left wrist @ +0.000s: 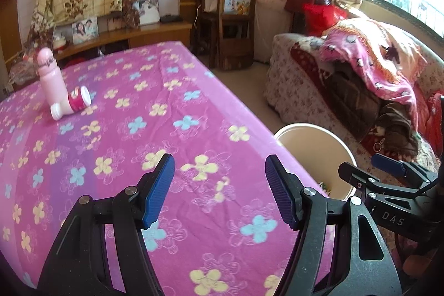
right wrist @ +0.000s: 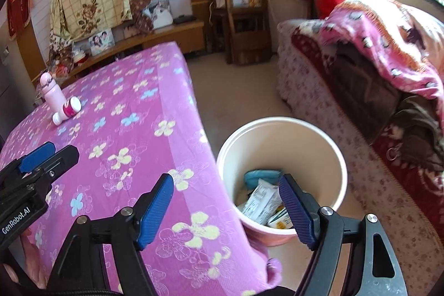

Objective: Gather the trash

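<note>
A white bucket (right wrist: 313,135) stands on the floor by the table's right edge, with cartons and a blue packet (right wrist: 260,175) inside; its rim also shows in the left wrist view (left wrist: 313,129). A small pink-and-white bottle (left wrist: 72,103) lies on the purple flowered tablecloth (left wrist: 166,113) at the far left, against an upright pink bottle (left wrist: 50,74). Both show in the right wrist view too, the small bottle (right wrist: 67,110) and the pink bottle (right wrist: 51,93). My left gripper (left wrist: 219,190) is open and empty over the table. My right gripper (right wrist: 226,210) is open and empty above the table edge and bucket.
A sofa piled with blankets (right wrist: 388,52) runs along the right. A wooden chair (right wrist: 241,18) and a low wooden cabinet (right wrist: 155,38) stand at the back. Bare floor (right wrist: 236,85) lies between table and sofa.
</note>
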Motion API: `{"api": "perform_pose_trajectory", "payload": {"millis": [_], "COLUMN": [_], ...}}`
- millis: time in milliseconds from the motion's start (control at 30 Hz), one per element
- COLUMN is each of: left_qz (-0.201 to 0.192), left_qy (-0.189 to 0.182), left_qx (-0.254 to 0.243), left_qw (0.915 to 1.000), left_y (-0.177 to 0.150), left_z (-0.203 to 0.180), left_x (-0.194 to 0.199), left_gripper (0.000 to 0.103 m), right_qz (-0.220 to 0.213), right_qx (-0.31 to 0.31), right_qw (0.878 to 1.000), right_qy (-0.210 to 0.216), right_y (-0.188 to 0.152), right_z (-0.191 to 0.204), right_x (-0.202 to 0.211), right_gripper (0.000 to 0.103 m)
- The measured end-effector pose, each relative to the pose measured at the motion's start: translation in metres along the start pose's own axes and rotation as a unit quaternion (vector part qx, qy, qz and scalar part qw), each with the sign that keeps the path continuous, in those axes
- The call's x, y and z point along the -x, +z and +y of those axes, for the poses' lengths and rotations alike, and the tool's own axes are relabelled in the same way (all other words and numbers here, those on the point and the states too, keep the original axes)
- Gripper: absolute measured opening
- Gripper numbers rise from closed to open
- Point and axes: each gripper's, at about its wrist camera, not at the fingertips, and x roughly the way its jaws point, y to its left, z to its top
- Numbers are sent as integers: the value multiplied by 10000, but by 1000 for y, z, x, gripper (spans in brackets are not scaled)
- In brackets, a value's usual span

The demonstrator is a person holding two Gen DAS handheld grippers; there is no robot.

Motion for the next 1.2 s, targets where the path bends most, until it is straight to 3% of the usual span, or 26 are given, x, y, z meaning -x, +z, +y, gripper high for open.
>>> {"api": "perform_pose_trajectory", "payload": {"millis": [200,333,467,1200], "left_qz": [-374,-600,-786,-1020], "left_qy": [-170,-378,-450,-283], "left_qx": [-217,-84,-10,138], "left_qw": [9989,9974,9959,9943], "left_y": [2,4,5,-4], "left_z": [-20,-22,-20,-3], "left_x": [27,43,57,86], "left_gripper": [67,79,81,81], "right_qz": [-481,-680,-913,-1448], "right_qx": [-79,-166,-232,-178], "right_qw": [9986,9972,9951,9880], "right_qy": [-213,-270,-300,-511], "right_y": [0,0,-2,-6], "right_z": [-10,-15,-19,-6], "right_x": [40,60,77,118], "right_gripper": [80,81,81,85]}}
